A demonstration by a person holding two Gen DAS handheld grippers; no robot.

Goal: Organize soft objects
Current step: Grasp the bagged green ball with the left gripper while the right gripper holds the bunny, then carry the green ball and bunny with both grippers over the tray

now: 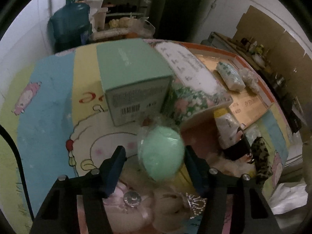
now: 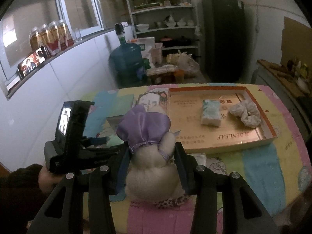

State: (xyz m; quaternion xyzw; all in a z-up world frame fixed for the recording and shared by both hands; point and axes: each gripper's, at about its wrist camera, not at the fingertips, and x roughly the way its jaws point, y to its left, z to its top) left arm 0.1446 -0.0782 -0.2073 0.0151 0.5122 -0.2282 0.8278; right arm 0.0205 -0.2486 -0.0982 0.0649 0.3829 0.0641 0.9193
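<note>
While the left gripper [image 1: 155, 167] hangs over the table [image 1: 50, 89], a pale green ball [image 1: 162, 155] in clear wrap sits right between its fingers. It's hard up against the right pad, but there's a clear gap on the left, so that gripper isn't pinching anything. The picture's blurry, so I can't tell if the ball is resting on the table or not.

Just behind the ball stands a mint box [image 1: 134, 81], with a floral box [image 1: 189, 101] touching its right side. Below the fingers there's a beige plush [image 1: 171, 204] and a small silver tiara [image 1: 196, 201], pretty crowded down there.

The right gripper [image 2: 151, 163] is pinching a white plush [image 2: 154, 175] with a purple satin cap; both pads press into its fuzzy sides. It's near the table's front edge.

Beyond it lies an orange-rimmed tray [image 2: 271, 130] holding a tissue pack [image 2: 210, 115] and a crumpled white scrunchie [image 2: 245, 113], a bit apart from each other. The other gripper's body shows at the left of that view, in a person's hand [image 2: 45, 177].
</note>
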